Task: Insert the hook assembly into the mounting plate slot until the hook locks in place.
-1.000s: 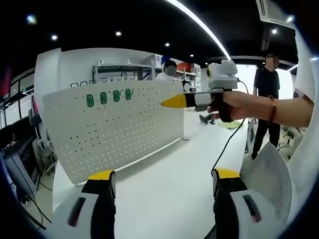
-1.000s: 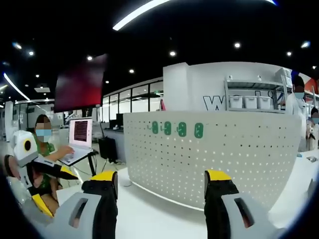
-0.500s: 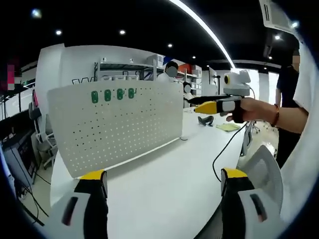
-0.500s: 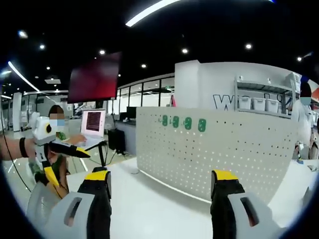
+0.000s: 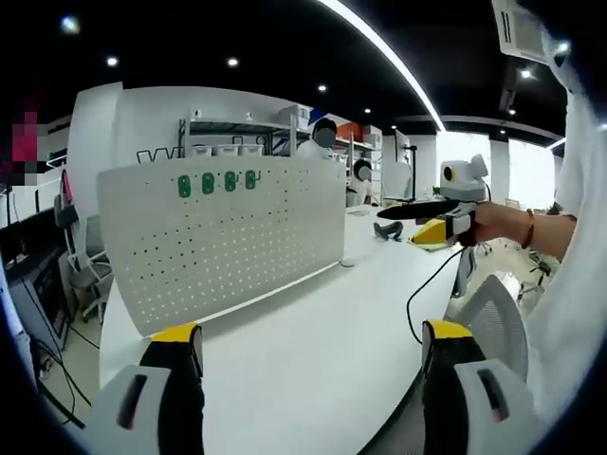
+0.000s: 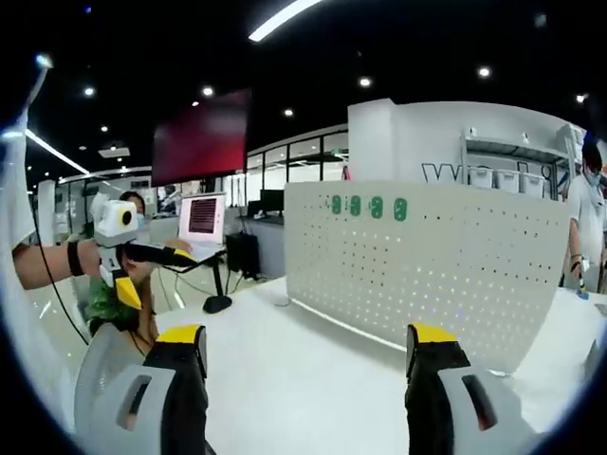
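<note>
Meanwhile we hold both grippers above the white table (image 5: 313,332), well back from the upright white perforated mounting plate (image 5: 223,242). Our left gripper (image 5: 308,346) and right gripper (image 6: 308,346) each show jaws spread wide, gripping nothing. Four green hooks (image 6: 368,206) sit in a row near the plate's top edge. Beyond the table, a person works at a laptop (image 6: 202,216).

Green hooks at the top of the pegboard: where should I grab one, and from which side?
Take one of the four green hooks by its flat face edges, one jaw on each narrow side. They stand upright in a row near the top of the white pegboard, so come straight at the board's front. Both the left gripper and right gripper are open and well back; hook detail is too small to judge.
</note>
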`<state>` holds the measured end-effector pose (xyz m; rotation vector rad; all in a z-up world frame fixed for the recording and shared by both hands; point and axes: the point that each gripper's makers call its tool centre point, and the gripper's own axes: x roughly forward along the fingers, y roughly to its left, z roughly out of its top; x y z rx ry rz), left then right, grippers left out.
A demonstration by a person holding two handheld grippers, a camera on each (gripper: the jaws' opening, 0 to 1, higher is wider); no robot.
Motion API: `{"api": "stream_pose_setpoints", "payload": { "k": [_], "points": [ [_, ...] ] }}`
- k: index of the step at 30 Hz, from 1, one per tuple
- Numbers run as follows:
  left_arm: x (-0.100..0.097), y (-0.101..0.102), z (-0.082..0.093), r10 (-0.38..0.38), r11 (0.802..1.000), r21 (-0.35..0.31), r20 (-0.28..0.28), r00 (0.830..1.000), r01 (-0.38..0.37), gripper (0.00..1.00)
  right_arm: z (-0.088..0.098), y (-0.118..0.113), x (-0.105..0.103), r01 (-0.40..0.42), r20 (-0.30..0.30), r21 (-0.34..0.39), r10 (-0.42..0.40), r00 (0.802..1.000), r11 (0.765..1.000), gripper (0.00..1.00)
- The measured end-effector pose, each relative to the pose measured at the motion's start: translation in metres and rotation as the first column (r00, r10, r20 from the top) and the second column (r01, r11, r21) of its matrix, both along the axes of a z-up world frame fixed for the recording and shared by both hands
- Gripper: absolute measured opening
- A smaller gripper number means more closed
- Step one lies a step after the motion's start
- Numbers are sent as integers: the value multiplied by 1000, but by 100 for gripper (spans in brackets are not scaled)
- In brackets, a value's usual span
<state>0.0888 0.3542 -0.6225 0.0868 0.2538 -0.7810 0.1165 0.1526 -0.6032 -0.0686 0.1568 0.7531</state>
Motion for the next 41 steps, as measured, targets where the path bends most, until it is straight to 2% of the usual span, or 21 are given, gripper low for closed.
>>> {"api": "stream_pose_setpoints", "payload": {
  "k": [3,5,8,11,13,32,41],
  "points": [
    [-4,1,-1,2,1000,7,-1,1000,-2,99,-14,0,-11,-7,-34,-19,6,999,1000,89],
    [-7,2,-1,2,1000,6,-4,1000,-1,99,-17,0,-17,-10,-31,-26,9,999,1000,89],
    [-11,5,-1,8,1000,6,-7,1000,-8,99,-18,-3,-26,-8,-41,23,9,999,1000,90],
    [-12,7,-1,15,1000,-1,-7,1000,-15,99,-24,-6,-33,-19,-64,25,20,998,1000,91],
    [-13,6,-1,15,1000,-2,-6,1000,-15,99,-25,-9,-33,-2,-63,15,3,998,1000,91],
    [-17,0,0,24,1000,-7,-4,1000,-24,99,-18,-6,-32,-29,-39,18,30,999,999,91],
    [-18,0,0,26,1000,-14,-5,1000,-26,99,-22,-9,-30,-19,-50,1,19,999,1000,91]
  ]
}}
